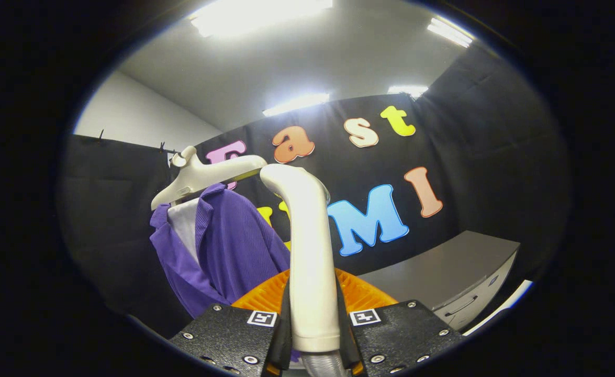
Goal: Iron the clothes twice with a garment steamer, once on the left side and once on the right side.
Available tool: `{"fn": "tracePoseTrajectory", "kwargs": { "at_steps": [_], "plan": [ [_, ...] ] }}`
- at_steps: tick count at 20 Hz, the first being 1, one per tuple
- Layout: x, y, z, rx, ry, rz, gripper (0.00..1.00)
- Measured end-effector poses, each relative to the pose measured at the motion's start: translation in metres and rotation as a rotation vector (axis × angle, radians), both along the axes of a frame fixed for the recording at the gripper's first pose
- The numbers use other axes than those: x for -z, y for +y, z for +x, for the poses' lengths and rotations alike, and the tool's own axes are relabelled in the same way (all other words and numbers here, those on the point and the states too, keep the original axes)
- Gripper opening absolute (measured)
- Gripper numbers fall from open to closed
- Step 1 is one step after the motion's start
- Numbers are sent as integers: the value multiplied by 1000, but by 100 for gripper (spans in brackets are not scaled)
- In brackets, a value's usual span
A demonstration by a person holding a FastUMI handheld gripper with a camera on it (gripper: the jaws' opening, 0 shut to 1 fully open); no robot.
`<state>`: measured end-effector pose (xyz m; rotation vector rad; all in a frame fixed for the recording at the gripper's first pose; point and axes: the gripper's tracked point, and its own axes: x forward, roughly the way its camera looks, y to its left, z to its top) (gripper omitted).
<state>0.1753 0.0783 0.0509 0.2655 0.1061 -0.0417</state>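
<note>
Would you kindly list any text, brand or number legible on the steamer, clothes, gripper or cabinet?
Steamer, clamped between the fingers of the gripper: no text.
Purple shirt: none.
Square markers on the gripper: patterns, no words.
Cabinet: small blue mark, too small to read.

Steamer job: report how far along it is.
Done: the tongs are shut on the steamer handle, lifted upright. In hand: its head sits beside the purple garment on the white hanger, contact unclear. Left: no finished pass is evident on either side.
</note>
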Motion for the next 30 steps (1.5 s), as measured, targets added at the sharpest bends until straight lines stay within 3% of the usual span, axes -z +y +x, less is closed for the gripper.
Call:
{"fn": "tracePoseTrajectory", "kwargs": {
  "at_steps": [14, 30],
  "plan": [
    [52, 76, 0, -66, 52, -205, 36],
    [179, 75, -54, -148, 226, -403, 37]
  ]
}}
